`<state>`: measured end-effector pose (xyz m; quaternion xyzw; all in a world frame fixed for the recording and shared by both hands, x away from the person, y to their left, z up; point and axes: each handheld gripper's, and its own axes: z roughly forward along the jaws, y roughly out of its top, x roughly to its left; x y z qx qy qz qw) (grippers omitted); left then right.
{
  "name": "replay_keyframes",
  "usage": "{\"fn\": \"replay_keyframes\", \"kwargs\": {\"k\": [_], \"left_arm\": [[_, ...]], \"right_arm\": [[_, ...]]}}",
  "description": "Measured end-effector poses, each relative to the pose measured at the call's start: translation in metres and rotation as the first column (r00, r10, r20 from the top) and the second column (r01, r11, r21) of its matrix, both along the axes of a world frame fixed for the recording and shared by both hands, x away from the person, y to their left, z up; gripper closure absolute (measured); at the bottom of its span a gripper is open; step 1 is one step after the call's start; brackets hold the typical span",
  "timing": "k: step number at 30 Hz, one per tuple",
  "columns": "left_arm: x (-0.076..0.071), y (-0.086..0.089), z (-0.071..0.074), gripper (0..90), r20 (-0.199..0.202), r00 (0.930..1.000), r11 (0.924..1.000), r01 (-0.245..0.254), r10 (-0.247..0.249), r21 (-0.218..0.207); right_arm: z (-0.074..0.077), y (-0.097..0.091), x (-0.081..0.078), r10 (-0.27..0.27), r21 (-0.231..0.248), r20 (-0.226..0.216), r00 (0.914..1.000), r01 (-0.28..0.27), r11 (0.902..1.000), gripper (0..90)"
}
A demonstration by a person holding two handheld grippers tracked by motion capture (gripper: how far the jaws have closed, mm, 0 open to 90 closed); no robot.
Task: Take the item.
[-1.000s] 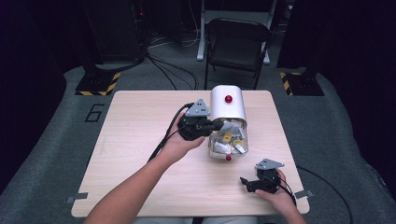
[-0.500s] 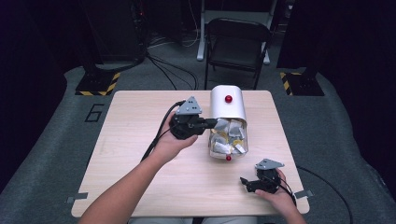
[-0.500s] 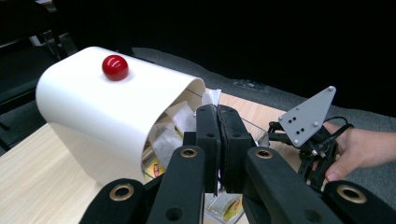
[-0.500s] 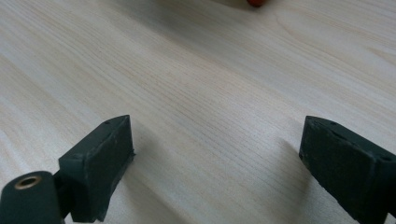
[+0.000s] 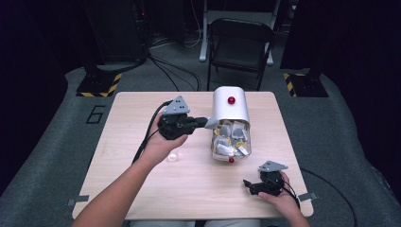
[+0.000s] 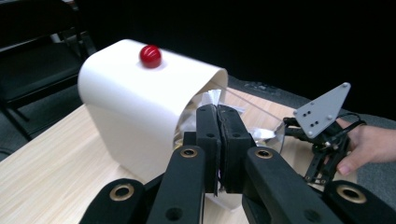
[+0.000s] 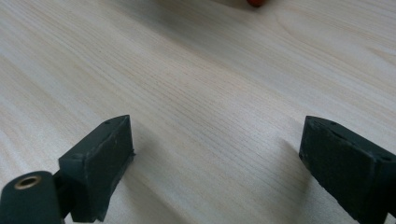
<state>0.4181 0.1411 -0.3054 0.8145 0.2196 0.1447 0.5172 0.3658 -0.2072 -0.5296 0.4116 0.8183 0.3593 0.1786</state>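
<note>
The left hand-held gripper (image 5: 211,123) has drawn back a little toward the left since a second ago, and a silver packet (image 6: 217,186) has come with it, pinched between jaws pressed together. It sits just at the edge of the white box (image 5: 230,111), a curved container with a red knob (image 5: 231,100) on top and its clear front full of more packets (image 5: 230,139). I judge one packet is being pulled out of the box, with the rest left inside. The left forearm reaches in from the lower left, wrist level, the gripper pointing sideways at the box. The right hand-held gripper (image 5: 249,185) has not moved: it rests low on the worktop (image 5: 118,189) near the front right corner, jaws spread wide over bare wood, holding nothing.
</note>
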Motion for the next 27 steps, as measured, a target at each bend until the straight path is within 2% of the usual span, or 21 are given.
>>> {"fn": "replay_keyframes", "kwargs": {"k": [14, 27], "left_arm": [[0.006, 0.026, -0.001, 88.6, -0.006, 0.9984, 0.9984, -0.056, 0.056, -0.007], [0.01, 0.046, -0.005, 88.6, -0.025, 0.994, 0.9943, -0.106, 0.106, -0.009]], "right_arm": [[0.0, 0.0, 0.0, 0.0, 0.0, 0.0, 1.0, 0.0, 1.0, 9.4], [0.0, 0.0, 0.0, 0.0, 0.001, 0.0, 1.0, 0.0, 1.0, 9.4]]}}
